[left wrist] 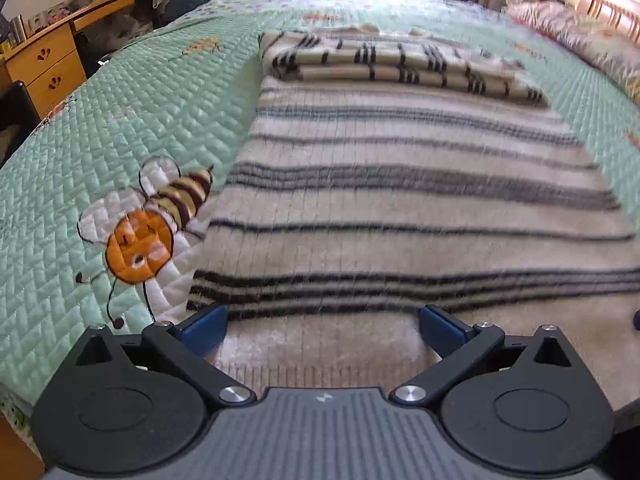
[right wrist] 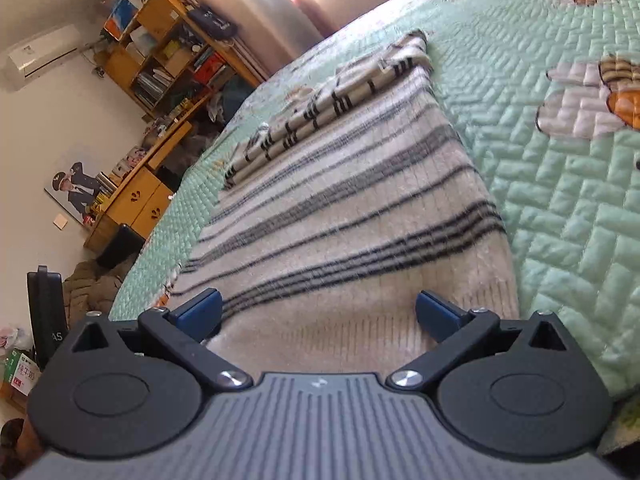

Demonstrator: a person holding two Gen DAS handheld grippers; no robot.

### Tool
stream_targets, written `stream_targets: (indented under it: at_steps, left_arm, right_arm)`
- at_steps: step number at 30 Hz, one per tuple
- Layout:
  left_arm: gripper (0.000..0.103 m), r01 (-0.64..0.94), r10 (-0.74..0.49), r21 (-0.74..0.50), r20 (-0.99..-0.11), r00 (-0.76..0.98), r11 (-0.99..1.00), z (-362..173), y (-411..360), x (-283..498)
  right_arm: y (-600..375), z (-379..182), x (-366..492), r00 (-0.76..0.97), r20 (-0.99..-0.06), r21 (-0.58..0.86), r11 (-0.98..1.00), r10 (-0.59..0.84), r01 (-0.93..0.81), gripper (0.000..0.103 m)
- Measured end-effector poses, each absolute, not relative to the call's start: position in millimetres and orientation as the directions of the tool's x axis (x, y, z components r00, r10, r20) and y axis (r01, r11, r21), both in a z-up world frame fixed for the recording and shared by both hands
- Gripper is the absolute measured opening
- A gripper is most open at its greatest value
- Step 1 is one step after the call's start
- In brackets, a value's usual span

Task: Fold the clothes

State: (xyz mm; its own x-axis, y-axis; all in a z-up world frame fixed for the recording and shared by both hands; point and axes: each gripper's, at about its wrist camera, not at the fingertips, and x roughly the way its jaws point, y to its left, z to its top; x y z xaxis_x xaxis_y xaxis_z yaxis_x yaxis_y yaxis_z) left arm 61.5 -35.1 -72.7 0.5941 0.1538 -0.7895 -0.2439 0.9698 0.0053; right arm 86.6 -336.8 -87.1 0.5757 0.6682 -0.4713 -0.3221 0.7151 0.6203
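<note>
A cream knit sweater with grey and black stripes (left wrist: pixel 400 200) lies flat on the green quilted bedspread (left wrist: pixel 100 128). Its far end is folded back, with the sleeves laid across (left wrist: pixel 400 64). My left gripper (left wrist: pixel 322 326) hovers open over the sweater's near hem, nothing between its blue fingers (left wrist: pixel 204 326). In the right wrist view the same sweater (right wrist: pixel 352 216) runs away from me, its folded sleeves (right wrist: pixel 332 104) at the far end. My right gripper (right wrist: pixel 318 318) is also open above the plain hem, blue pads (right wrist: pixel 438 316) wide apart.
A bee picture (left wrist: pixel 148 224) is stitched into the quilt left of the sweater. A wooden desk with drawers (left wrist: pixel 44 68) stands along the bed's left side, with shelves (right wrist: pixel 160 40) above. A pink pillow (left wrist: pixel 572 32) lies at the far right, near the headboard.
</note>
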Motion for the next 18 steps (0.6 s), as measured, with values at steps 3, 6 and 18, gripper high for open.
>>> stream_targets:
  at_steps: [3,6,18]
  left_arm:
    - [0.102,-0.217,0.170,0.038,-0.758,0.630,0.975,-60,-38,71]
    - [0.102,-0.226,0.201,0.071,-0.752,0.628,0.972,-56,-34,91]
    - [0.103,-0.213,0.164,0.042,-0.785,0.598,0.976,-96,-18,96]
  right_arm:
    - [-328,-71,92,0.584,-0.450,0.590,0.716,0.676,-0.374,0.103]
    - [-315,-57,112,0.595,-0.441,0.557,0.724,0.672,-0.406,0.103]
    - [-316,-110,144,0.568,-0.499,0.575,0.740,0.655,-0.349,0.102]
